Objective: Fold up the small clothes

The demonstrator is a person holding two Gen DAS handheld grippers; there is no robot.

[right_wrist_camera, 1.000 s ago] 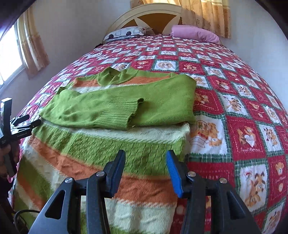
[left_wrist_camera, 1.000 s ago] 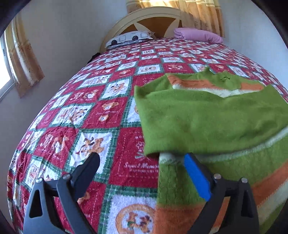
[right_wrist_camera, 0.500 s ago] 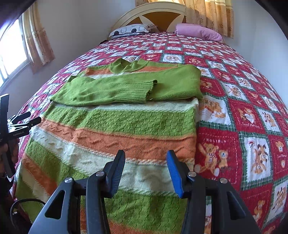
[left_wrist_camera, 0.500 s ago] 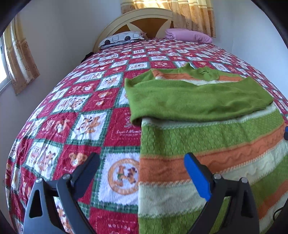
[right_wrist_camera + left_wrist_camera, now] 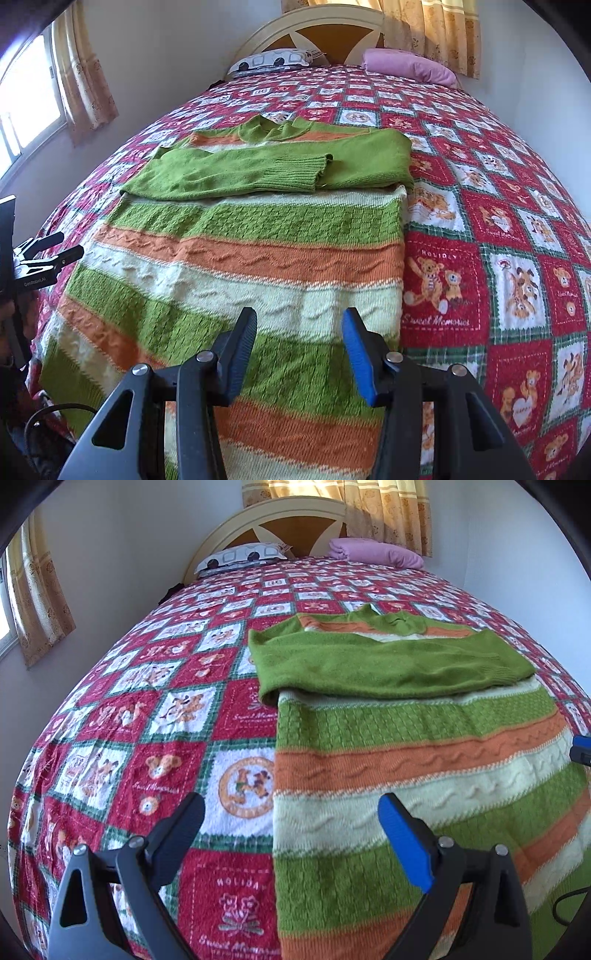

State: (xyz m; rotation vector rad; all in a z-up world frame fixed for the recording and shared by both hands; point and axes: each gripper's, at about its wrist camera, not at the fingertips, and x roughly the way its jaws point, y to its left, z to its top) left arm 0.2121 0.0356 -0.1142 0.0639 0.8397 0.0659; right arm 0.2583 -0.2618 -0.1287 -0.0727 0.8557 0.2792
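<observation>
- The striped sweater (image 5: 236, 258) is lying flat on the bed (image 5: 517, 221), on the teddy-bear bedspread, with both green sleeves (image 5: 258, 170) crossed over the chest and the collar pointing toward the headboard (image 5: 314, 33).
- The left gripper (image 5: 291, 834) is hanging over the sweater's left edge, jaws spread and grasping nothing.
- The right gripper (image 5: 299, 354) is hovering over the lower stripes near the right edge, jaws parted and empty.
- Judgement: the bottom fold is coming next; each gripper should be pinching a hem corner, both layers together, and lifting evenly so the sleeves are staying put.
- The hem itself is running out of frame below both grippers; its corners are not showing.
- A pink pillow (image 5: 410, 68) is sitting far off by the headboard.
</observation>
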